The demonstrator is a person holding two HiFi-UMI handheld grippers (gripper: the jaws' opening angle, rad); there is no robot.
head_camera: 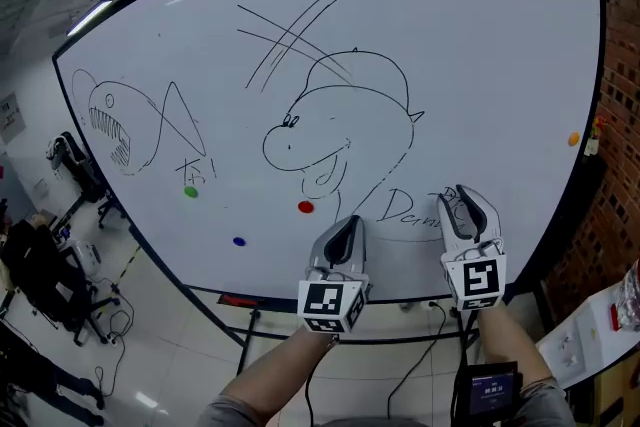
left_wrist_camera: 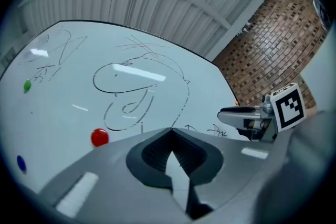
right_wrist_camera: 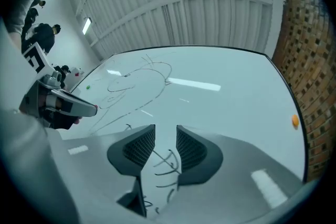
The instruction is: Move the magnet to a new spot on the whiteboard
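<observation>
Approach stage: the red magnet [head_camera: 305, 207] sits untouched on the whiteboard [head_camera: 480, 65] just beside the closed, empty left gripper [head_camera: 346, 227], so the parted, empty right gripper [head_camera: 463, 198] likely must reach across and clamp it.

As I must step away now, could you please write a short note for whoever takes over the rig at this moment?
Left tongs: shut, empty. Right tongs: open, empty. Both face the whiteboard low down.
On it: red magnet, green magnet, blue magnet, orange magnet at far right.
Done: nothing; no magnet gripped.
Left: grip one, probably red as it is nearest the left tongs, and place it on a bare spot.
</observation>
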